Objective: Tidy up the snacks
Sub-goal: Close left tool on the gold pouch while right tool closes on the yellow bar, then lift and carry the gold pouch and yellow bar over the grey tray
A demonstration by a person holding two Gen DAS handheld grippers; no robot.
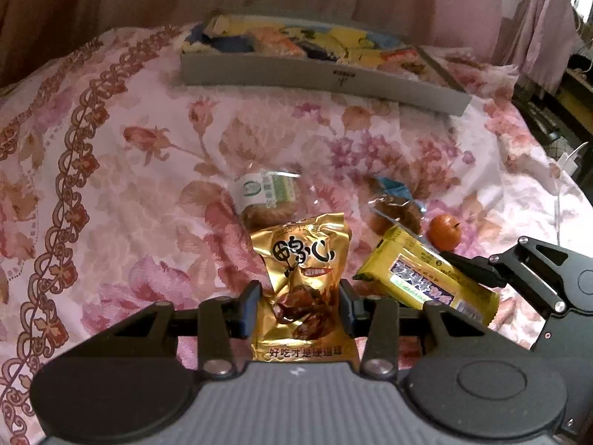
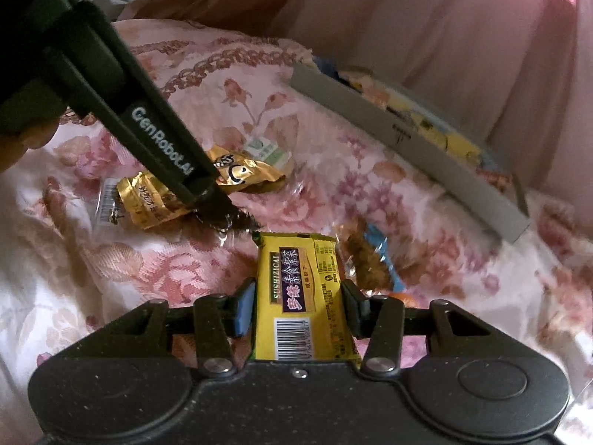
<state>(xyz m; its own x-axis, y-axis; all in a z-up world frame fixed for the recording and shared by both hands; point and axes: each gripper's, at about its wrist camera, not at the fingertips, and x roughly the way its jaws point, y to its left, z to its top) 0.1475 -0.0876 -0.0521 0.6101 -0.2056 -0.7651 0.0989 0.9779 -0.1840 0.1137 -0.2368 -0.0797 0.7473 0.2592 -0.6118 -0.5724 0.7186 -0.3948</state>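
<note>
Two packets are pinched: left tongs [image 1: 299, 306] grip the gold packet [image 1: 302, 278], right tongs [image 2: 299, 306] the yellow bar [image 2: 302, 289] (box [image 1: 315, 78] ahead already holds snacks); three remain beyond.

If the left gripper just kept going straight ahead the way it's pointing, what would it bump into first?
Apart from the gold snack packet between the left gripper's fingers, probably the clear-wrapped pastry with the green label just beyond it. The grey box lies farther along. Depth is uncertain.

Right gripper [image 2: 298, 306] fingers [image 2: 242, 307] straddle the yellow snack pack [image 2: 296, 296].
</note>
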